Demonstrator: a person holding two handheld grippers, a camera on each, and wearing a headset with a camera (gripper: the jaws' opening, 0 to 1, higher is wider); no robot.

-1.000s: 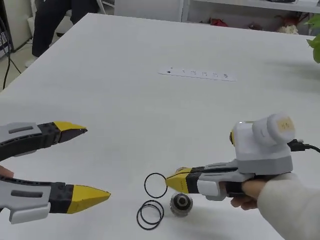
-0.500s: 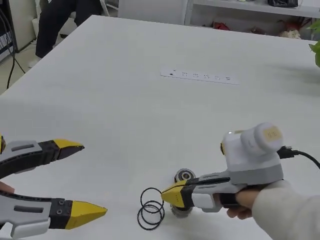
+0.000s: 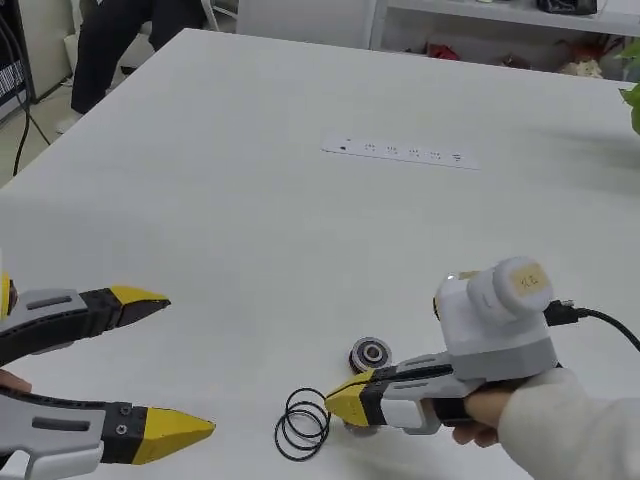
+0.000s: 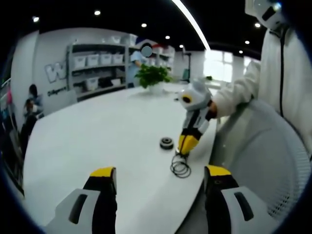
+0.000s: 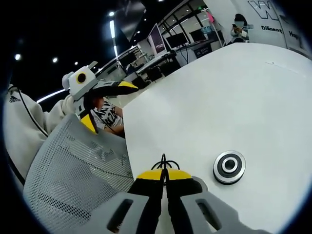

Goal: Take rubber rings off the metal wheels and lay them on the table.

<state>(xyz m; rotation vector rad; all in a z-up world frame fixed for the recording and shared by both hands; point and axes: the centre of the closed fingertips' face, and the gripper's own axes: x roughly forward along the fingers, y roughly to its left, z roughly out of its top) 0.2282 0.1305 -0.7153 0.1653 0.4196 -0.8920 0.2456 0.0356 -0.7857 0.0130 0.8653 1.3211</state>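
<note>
In the head view the right gripper (image 3: 335,400) comes in from the lower right, held by a hand in a pale sleeve. Its yellow-tipped jaws are closed. The tip lies against the right edge of a small heap of thin black rubber rings (image 3: 301,421), which rests on the white table (image 3: 300,230) near the bottom centre of the frame. The right gripper view shows the closed jaws (image 5: 165,174) low in the centre, with black loops of the rings (image 5: 165,160) rising right at the tip. It cannot be told whether a ring is pinched between them.

One metal wheel (image 3: 370,353) lies flat on the table just above the right gripper's jaws, apart from the rings. It is at lower right in the right gripper view (image 5: 229,166), bare metal with a dark inner band. A grey shape just below the jaws in the head view is mostly hidden.

The left gripper (image 3: 173,363) sits at the lower left of the head view, jaws wide open and holding nothing, well apart from the rings. In its own view (image 4: 160,171) the rings (image 4: 180,167), the wheel (image 4: 166,142) and the right gripper (image 4: 186,144) sit at centre.

A white power strip (image 3: 397,153) lies higher up the table.
</note>
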